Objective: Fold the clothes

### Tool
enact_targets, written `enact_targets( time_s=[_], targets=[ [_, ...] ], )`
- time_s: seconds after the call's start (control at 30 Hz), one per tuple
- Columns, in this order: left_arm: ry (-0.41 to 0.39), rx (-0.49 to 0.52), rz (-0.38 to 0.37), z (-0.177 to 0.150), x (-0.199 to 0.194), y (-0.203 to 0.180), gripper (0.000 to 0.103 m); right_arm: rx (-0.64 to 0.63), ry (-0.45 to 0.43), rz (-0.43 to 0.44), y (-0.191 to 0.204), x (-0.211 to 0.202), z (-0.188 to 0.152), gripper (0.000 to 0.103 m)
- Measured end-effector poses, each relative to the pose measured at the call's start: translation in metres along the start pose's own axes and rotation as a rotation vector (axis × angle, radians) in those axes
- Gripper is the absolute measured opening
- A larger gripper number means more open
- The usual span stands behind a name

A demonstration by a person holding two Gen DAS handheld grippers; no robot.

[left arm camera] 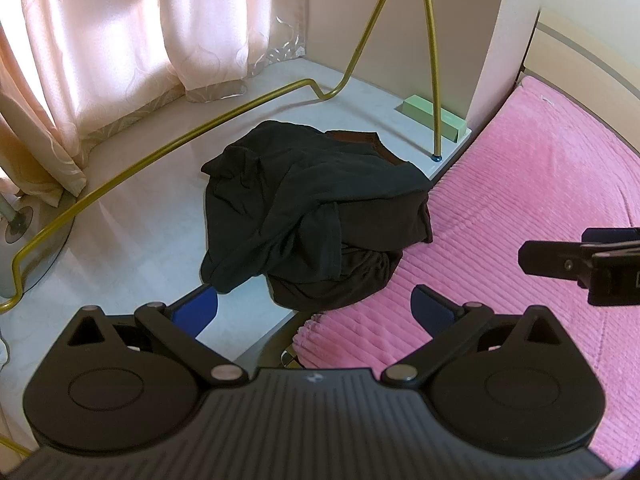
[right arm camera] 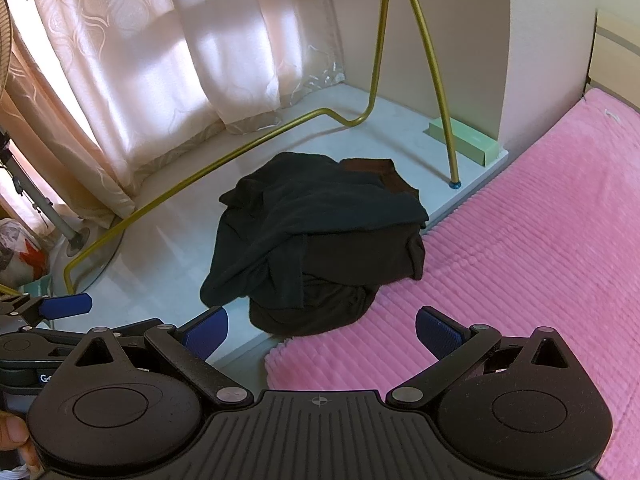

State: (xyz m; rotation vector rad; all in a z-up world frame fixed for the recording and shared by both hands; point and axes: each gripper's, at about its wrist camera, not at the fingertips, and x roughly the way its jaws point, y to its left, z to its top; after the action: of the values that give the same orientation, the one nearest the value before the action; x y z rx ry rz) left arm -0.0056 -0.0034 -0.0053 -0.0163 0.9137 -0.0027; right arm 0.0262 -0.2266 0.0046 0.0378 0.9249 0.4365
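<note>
A heap of dark clothes (left arm camera: 316, 216) lies crumpled on a pale ledge (left arm camera: 140, 232) beside the pink blanket (left arm camera: 520, 208), with a brown garment under a black one. It also shows in the right wrist view (right arm camera: 320, 240). My left gripper (left arm camera: 316, 312) is open and empty, just short of the heap's near edge. My right gripper (right arm camera: 322, 332) is open and empty, also just short of the heap. The right gripper's body shows at the right edge of the left wrist view (left arm camera: 580, 264). A blue fingertip (right arm camera: 66, 306) of the left gripper shows at the left of the right wrist view.
A gold metal rack frame (left arm camera: 160, 148) runs along the ledge behind the heap, with a leg (left arm camera: 438, 136) at the right. A green box (left arm camera: 434, 116) sits by the wall. Pink curtains (left arm camera: 120, 40) hang at the back. A fan base (left arm camera: 20, 224) stands at the left.
</note>
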Motion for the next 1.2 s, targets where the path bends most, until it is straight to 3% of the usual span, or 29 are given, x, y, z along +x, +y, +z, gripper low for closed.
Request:
enact_targets(
  time_s=[1.2],
  targets=[
    [0.021,-0.009,-0.004,-0.004,0.002,-0.009,0.101,0.020,0.019,0.010,-0.013,0.000,-0.006,0.102]
  ],
)
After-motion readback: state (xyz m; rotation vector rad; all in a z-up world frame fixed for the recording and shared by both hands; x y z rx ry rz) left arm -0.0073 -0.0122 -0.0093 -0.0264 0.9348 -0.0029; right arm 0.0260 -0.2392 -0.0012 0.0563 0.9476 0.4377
